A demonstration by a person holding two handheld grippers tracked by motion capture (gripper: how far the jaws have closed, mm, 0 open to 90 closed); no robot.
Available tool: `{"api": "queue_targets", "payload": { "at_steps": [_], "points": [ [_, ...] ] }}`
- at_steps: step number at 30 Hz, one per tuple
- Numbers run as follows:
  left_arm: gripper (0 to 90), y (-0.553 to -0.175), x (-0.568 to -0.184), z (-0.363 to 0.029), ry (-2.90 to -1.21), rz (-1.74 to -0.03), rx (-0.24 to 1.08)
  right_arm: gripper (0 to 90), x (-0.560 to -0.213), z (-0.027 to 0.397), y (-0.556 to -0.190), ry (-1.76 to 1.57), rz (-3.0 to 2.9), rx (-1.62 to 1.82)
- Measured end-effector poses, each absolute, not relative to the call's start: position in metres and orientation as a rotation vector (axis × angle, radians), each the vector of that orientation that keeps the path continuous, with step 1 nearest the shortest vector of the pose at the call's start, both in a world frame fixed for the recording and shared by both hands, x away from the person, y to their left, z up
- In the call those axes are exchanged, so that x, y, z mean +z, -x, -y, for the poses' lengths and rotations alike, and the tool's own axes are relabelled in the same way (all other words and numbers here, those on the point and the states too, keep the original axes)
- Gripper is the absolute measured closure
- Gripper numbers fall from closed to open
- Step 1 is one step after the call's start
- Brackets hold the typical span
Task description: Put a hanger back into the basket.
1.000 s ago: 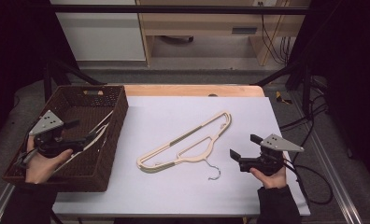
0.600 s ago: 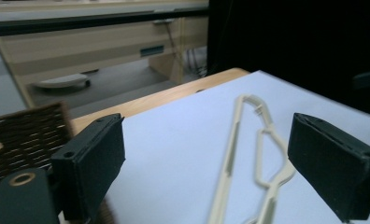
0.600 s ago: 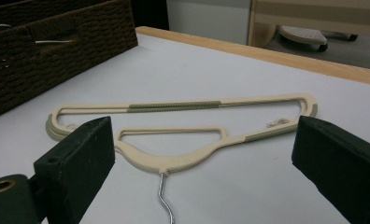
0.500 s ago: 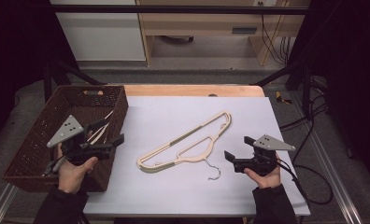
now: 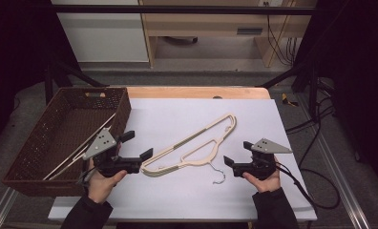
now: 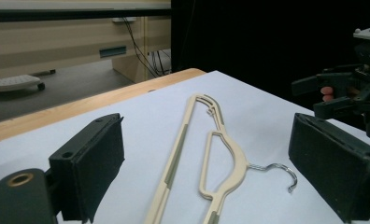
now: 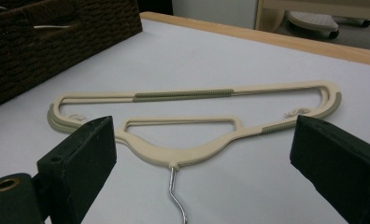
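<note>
L claw (image 5: pixel 140 147) moved off basket (image 5: pixel 34 157), 1 hanger (image 5: pixel 196 143), 2 claws open

My left gripper (image 5: pixel 140 147) has left the wicker basket (image 5: pixel 44 143) and crossed its right-hand wall onto the tabletop (image 5: pixel 177 114); a second ago it sat over the basket's inside, by the hangers lying there (image 5: pixel 77 151). It now sits low, just beside the near end of the cream hanger (image 5: pixel 196 143). Its jaws have just been opening and stand wide, nothing between them. My left forearm has followed, closer to the middle.
</note>
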State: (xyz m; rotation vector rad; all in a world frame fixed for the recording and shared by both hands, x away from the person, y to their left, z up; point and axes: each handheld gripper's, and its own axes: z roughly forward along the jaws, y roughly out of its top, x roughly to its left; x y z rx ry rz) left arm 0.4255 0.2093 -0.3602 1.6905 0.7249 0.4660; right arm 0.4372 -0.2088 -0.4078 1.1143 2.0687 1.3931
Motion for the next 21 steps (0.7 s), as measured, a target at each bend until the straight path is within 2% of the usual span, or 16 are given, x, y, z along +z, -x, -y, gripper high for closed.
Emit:
{"api": "queue_targets", "payload": {
  "at_steps": [10, 17, 21],
  "points": [
    [9.9, -0.428, -0.395, -0.198, -1.796, -0.737, 0.416, 13.1, -0.422, 0.195, -0.443, -1.164, -2.116, 1.351],
    [10.0, -0.429, -0.408, -0.191, -1.856, -0.732, 0.417, 24.5, -0.437, 0.181, -0.449, -1.155, -2.206, 1.28],
    [10.0, -0.43, -0.413, -0.188, -1.885, -0.73, 0.406, 34.2, -0.447, 0.172, -0.452, -1.182, -2.232, 1.243]
  ]
}}
